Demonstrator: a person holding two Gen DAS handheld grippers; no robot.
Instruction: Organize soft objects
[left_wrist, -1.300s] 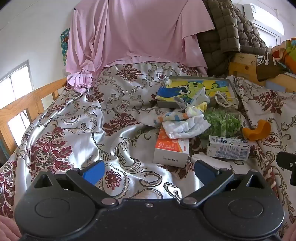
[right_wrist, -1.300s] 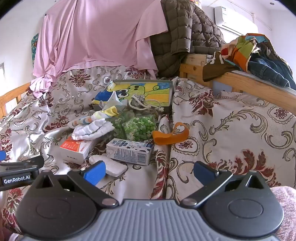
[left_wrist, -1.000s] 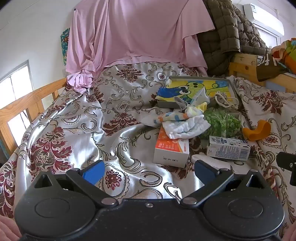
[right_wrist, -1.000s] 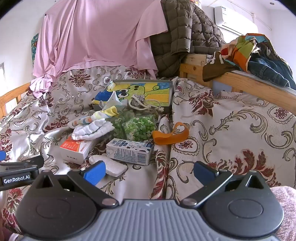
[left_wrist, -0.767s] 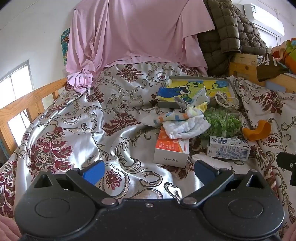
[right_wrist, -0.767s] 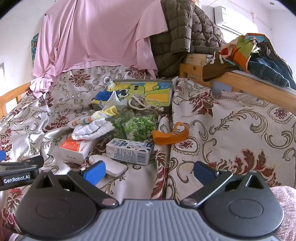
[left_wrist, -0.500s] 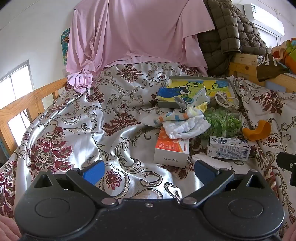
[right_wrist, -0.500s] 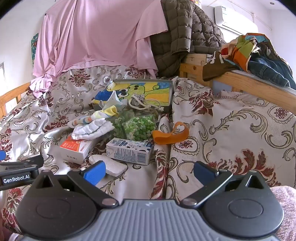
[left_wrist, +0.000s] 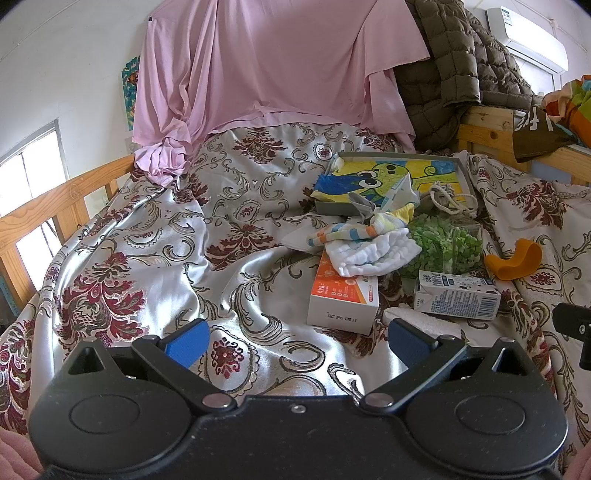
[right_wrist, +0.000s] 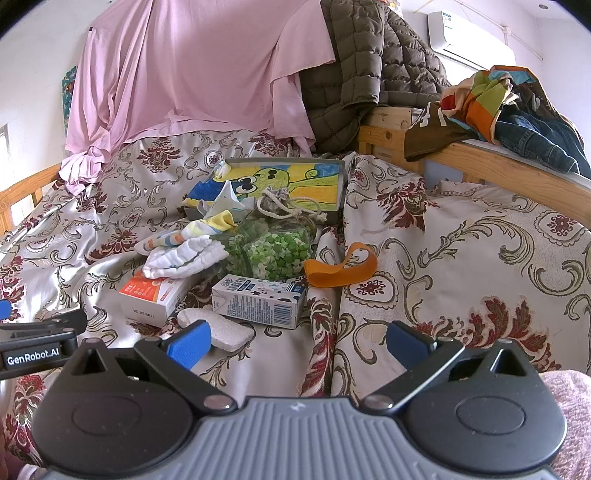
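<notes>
A white folded cloth (left_wrist: 373, 253) and a striped sock (left_wrist: 354, 230) lie in a pile of things on the patterned bedspread; they also show in the right wrist view as the cloth (right_wrist: 184, 258) and the sock (right_wrist: 192, 230). A grey tray with a cartoon picture (left_wrist: 454, 162) stands behind them, with a white rope (right_wrist: 280, 203) on it. My left gripper (left_wrist: 297, 341) is open and empty, low over the bedspread, short of the pile. My right gripper (right_wrist: 297, 341) is open and empty, near a white pad (right_wrist: 221, 330).
An orange-white box (left_wrist: 345, 299), a blue-white carton (right_wrist: 258, 301), a clear bag of green bits (right_wrist: 277, 253) and an orange strap (right_wrist: 341, 269) lie in the pile. A wooden bed rail (left_wrist: 48, 206) runs at the left, another (right_wrist: 498, 166) at the right with clothes.
</notes>
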